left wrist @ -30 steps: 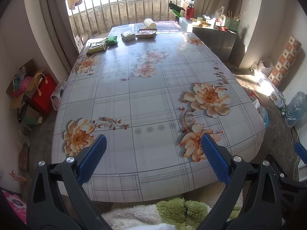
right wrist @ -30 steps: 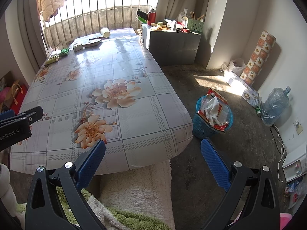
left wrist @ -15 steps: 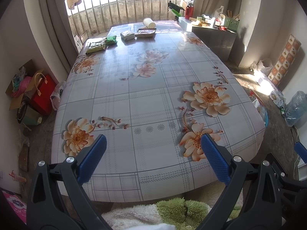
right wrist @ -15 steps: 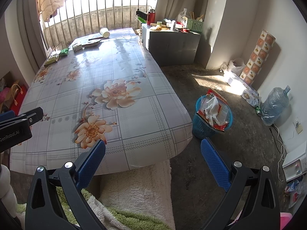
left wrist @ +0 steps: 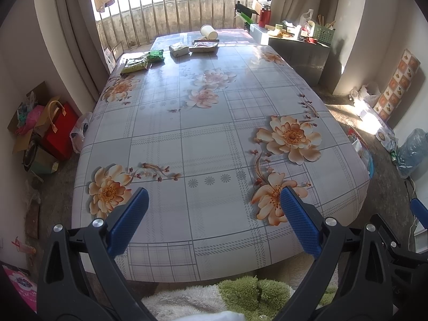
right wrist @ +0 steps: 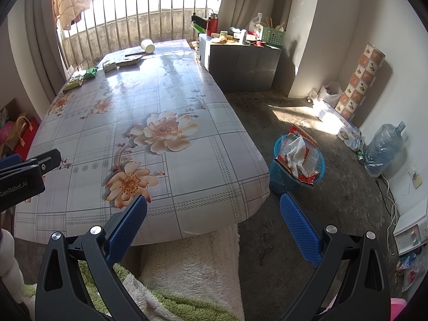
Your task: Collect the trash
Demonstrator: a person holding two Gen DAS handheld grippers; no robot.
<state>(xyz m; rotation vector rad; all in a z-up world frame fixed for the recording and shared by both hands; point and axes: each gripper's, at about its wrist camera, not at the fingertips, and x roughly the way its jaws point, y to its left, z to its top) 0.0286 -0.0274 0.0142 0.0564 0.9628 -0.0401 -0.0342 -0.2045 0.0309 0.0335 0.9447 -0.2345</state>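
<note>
Trash lies at the far end of the flowered table (left wrist: 203, 139): a tipped paper cup (left wrist: 208, 32), a flat brown packet (left wrist: 204, 46), a small box (left wrist: 178, 49) and two green wrappers (left wrist: 156, 55) (left wrist: 135, 65). The cup (right wrist: 147, 46) and wrappers (right wrist: 91, 72) also show in the right wrist view. A blue waste basket (right wrist: 297, 167) full of wrappers and tissue stands on the floor right of the table. My left gripper (left wrist: 212, 200) is open over the near table edge, holding nothing. My right gripper (right wrist: 214, 208) is open near the table's near right corner, empty.
A grey cabinet (right wrist: 240, 67) crowded with small items stands at the table's far right. Bags and boxes (left wrist: 53, 128) sit on the floor to the left. A water jug (right wrist: 385, 144) and packages line the right wall. A fluffy white and green blanket (right wrist: 192, 275) lies below the grippers.
</note>
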